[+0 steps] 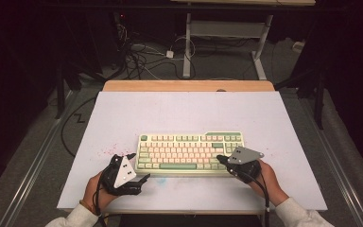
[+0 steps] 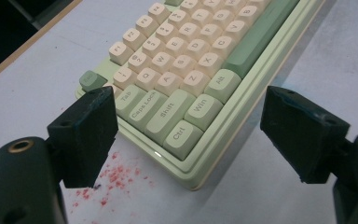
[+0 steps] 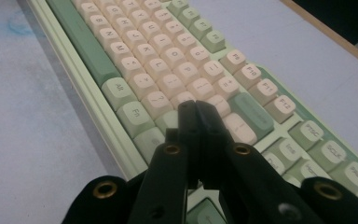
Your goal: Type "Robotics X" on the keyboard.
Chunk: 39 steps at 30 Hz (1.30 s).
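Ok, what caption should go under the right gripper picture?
Shut right gripper poised over the right-hand keys of a green-and-cream keyboard on a white table.

Keyboard (image 2: pixel 186 70) smooth plastic; table (image 1: pixel 179 109) matt white, wood edge.

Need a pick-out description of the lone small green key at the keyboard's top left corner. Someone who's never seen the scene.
On the white table lies a cream and green keyboard. At its far left corner, in the function row, sits the corner key, just beyond one pad of the open left tongs. It is dark green; the row's neighbouring keys are cream.
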Motion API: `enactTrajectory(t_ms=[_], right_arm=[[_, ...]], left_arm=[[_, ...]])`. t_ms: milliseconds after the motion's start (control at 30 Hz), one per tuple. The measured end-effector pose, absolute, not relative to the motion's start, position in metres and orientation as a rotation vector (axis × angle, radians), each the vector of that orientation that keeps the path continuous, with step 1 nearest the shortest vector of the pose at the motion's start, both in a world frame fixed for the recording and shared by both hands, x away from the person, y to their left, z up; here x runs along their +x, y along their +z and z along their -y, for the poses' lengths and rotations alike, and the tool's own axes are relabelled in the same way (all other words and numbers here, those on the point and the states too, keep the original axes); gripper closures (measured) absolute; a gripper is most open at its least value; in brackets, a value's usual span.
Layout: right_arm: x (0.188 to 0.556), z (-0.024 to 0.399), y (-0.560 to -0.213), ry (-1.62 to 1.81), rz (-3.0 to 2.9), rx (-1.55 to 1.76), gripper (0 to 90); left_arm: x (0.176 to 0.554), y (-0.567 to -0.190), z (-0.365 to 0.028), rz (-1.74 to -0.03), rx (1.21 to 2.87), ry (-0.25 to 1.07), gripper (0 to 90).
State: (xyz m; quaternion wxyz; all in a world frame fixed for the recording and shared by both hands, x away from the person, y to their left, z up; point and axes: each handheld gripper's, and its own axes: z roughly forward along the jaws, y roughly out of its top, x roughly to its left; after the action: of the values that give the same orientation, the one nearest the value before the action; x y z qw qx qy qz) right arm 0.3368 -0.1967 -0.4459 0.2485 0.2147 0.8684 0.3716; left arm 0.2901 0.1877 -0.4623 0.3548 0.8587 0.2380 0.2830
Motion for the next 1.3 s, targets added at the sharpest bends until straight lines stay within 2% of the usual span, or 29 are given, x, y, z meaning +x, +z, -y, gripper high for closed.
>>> enactTrajectory(t_ms=[767, 1000, 1100, 1133, 1233, 1300], right_arm=[[0.351, 0.187, -0.458, 0.932, -2.422, 0.635, 90.0], [0.35, 0.187, -0.459, 0.927, -2.412, 0.632, 90.0], [0.35, 0.187, -0.459, 0.926, -2.409, 0.633, 90.0], [0.35, 0.187, -0.459, 0.928, -2.411, 0.63, 90.0], [0.349, 0.186, -0.459, 0.926, -2.408, 0.629, 90.0], [0.349, 0.186, -0.459, 0.922, -2.406, 0.63, 90.0]], left_arm=[[0.291, -0.463, -0.186, -0.608, 2.23, 0.714, 18.5], [0.296, -0.458, -0.189, -0.691, 2.195, 0.708, 19.3], [0.302, -0.456, -0.188, -0.728, 2.208, 0.657, 19.6], [0.303, -0.455, -0.187, -0.732, 2.218, 0.662, 20.9], [0.307, -0.449, -0.187, -0.748, 2.201, 0.676, 35.8], [0.311, -0.445, -0.188, -0.744, 2.199, 0.661, 51.5]])
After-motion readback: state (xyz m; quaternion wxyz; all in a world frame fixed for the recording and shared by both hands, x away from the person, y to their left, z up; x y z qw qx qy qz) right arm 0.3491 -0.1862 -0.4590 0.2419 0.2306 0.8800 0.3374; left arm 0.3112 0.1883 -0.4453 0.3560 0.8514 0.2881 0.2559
